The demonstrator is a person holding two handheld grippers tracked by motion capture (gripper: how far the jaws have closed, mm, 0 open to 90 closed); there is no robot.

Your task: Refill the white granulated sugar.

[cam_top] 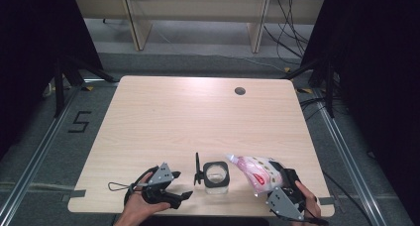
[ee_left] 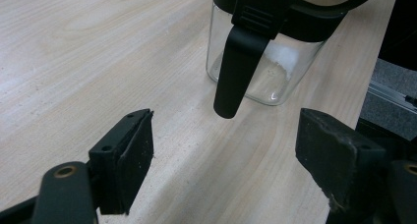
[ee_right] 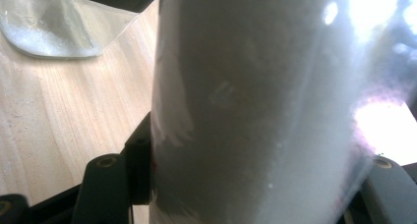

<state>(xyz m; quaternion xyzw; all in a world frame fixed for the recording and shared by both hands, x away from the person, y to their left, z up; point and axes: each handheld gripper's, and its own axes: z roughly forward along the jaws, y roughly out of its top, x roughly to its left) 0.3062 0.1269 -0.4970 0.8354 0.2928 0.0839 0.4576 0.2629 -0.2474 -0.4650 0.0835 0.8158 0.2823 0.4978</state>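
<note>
So on the left, the left gripper (cam_top: pixel 182 195) sits low near the front edge of the wooden table (cam_top: pixel 198 112), held in the person's left hand (cam_top: pixel 141 206), jaws spread wide with nothing between them. In the left gripper view its two black pads (ee_left: pixel 133 160) stand well apart over bare wood, pointing at the jar just ahead. That clear glass jar (cam_top: pixel 217 177) stands upright near the front edge, roughly in the middle between the two grippers, with a black rim and its black lid (cam_top: pixel 198 169) flipped up on the left side; a black latch tab (ee_left: pixel 236 74) hangs down its near face, and there's a bit of white stuff in the bottom. Over on the right, the right gripper (cam_top: pixel 277 179) is clamped on a pink and white bag (cam_top: pixel 255 171), tilted so its top corner points toward the jar, just beside it. In the right gripper view the bag bulges between the jaws, pressed on both sides.
</note>
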